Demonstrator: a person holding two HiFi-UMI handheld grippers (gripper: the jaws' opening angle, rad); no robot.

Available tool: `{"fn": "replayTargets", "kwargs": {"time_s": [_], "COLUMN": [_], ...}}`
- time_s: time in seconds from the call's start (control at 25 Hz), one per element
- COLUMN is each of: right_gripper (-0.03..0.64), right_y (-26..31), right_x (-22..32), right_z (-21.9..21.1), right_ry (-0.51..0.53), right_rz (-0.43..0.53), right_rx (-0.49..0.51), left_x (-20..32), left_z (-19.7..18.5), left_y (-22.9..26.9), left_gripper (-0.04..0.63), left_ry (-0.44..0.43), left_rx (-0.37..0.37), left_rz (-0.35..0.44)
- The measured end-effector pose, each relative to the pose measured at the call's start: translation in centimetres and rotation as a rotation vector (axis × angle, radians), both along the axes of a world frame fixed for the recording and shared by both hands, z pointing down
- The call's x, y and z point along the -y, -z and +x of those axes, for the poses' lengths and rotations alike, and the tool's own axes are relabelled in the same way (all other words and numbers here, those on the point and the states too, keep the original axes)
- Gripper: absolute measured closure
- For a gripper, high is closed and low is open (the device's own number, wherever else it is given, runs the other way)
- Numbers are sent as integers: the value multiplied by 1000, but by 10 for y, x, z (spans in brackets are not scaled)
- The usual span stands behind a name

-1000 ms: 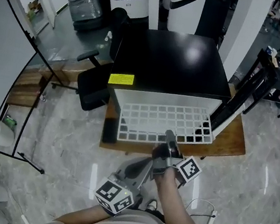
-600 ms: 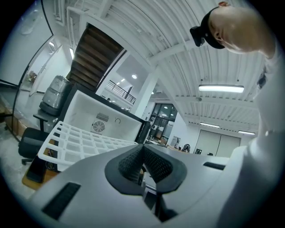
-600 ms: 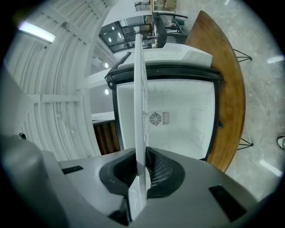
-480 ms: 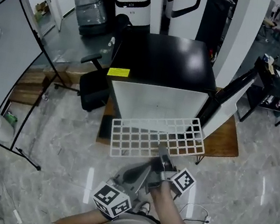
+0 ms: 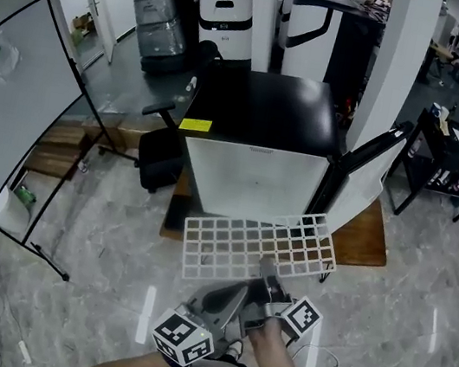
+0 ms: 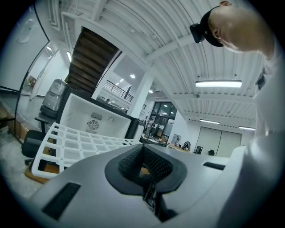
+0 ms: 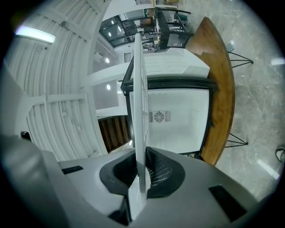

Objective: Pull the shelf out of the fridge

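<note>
Shelf (image 5: 258, 245) held just in front of the open fridge (image 5: 261, 131).
The right gripper (image 7: 141, 171) had its fingers clamped on the shelf's near edge, apparently to carry it level; the left gripper (image 6: 143, 153) hung beside it, fingers together and empty.

We see a black office chair (image 5: 159, 159) just beside a low wooden counter (image 5: 368, 238) on the marble floor (image 5: 89, 233). A white pillar (image 5: 399, 68) rises behind, and a black cart (image 5: 450, 156) stands at the right.
</note>
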State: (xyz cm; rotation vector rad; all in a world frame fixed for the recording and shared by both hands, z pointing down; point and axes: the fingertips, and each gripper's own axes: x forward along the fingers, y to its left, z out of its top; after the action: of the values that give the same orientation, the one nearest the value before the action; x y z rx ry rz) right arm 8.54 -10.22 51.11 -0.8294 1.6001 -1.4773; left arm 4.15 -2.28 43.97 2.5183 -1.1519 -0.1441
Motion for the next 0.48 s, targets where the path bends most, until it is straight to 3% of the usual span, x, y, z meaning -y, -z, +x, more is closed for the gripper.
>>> {"fn": "replayTargets", "kwargs": {"time_s": [0.48], "right_gripper": [571], "right_y": [20], "right_x": [-1], "right_z": [-4], "right_ry": [-60], "right_rz": [10], "right_rx": [-12], "left_x": [1], "left_z": [-11], "left_y": [24], "left_gripper": [589], "left_ry": [-73], "left_rx": [-5], "left_rz": [35]}}
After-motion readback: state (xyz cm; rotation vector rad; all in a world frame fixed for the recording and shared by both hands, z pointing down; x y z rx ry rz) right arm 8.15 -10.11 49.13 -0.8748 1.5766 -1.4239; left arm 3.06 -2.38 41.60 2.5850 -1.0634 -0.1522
